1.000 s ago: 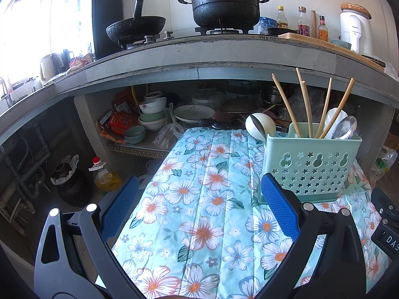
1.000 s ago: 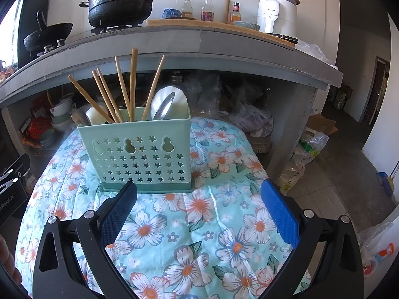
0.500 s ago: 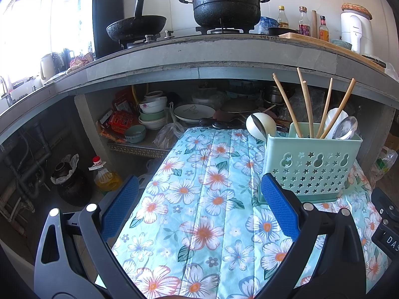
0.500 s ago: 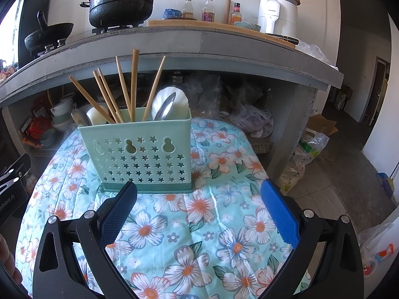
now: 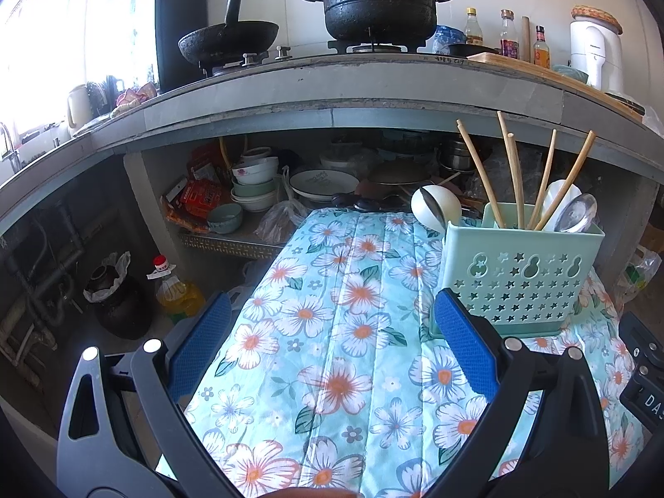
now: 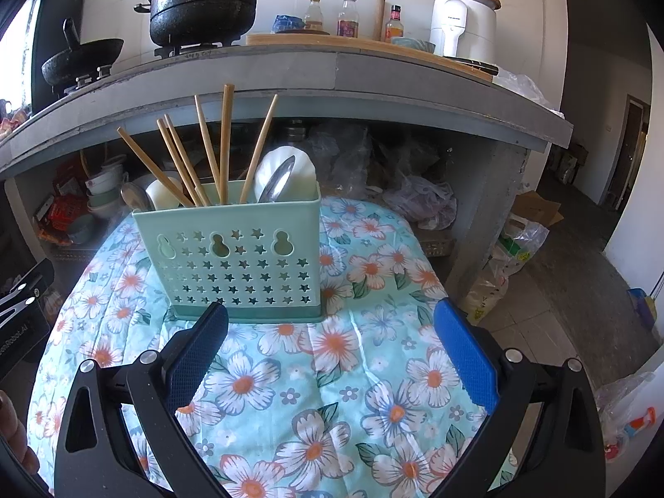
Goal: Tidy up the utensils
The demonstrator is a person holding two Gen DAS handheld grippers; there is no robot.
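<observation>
A mint-green utensil holder (image 5: 521, 278) (image 6: 236, 249) with star cut-outs stands upright on the floral tablecloth (image 5: 332, 332) (image 6: 352, 352). Several wooden chopsticks (image 5: 514, 174) (image 6: 207, 149), white ceramic spoons (image 5: 440, 207) (image 6: 290, 176) and a metal spoon (image 5: 577, 213) stick out of it. My left gripper (image 5: 332, 348) is open and empty, low over the cloth, with the holder ahead to its right. My right gripper (image 6: 332, 352) is open and empty, with the holder just ahead to its left.
A concrete counter (image 5: 332, 95) overhangs the table's far end, carrying a black pot (image 5: 377, 4), a wok (image 5: 228, 41) and bottles. Bowls and plates (image 5: 257, 186) fill the shelf below. An oil bottle (image 5: 174, 286) and a dark jar (image 5: 116, 303) stand on the floor left.
</observation>
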